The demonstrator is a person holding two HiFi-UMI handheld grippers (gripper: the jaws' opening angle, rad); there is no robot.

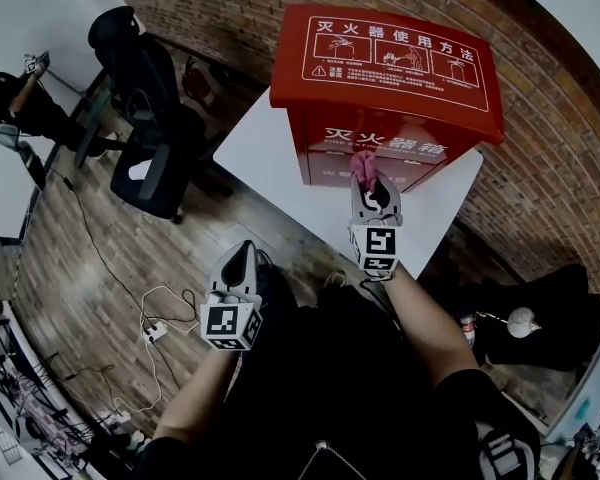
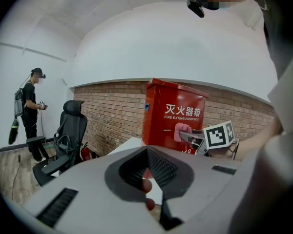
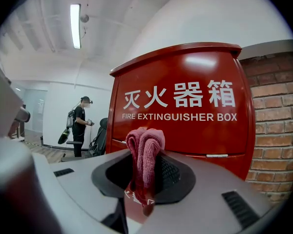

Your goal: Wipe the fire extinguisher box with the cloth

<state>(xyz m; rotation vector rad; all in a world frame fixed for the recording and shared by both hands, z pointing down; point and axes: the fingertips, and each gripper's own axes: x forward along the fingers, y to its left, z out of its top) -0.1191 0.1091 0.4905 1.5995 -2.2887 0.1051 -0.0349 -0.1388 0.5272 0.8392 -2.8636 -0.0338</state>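
Note:
The red fire extinguisher box (image 1: 385,63) stands on a white table (image 1: 270,158) against the brick wall. My right gripper (image 1: 365,180) is shut on a folded pink cloth (image 1: 363,166), which is held up at the box's front face just below the white lettering. In the right gripper view the cloth (image 3: 145,152) sticks up between the jaws with the box (image 3: 185,106) close behind. My left gripper (image 1: 242,253) hangs back on the left, low and away from the table, shut with nothing in it. Its view shows the box (image 2: 173,113) and the cloth (image 2: 182,130) ahead.
A black office chair (image 1: 150,98) stands left of the table. Another person (image 1: 10,98) with grippers stands at the far left. A power strip and cables (image 1: 155,330) lie on the wooden floor. A dark bag (image 1: 550,318) sits by the brick wall on the right.

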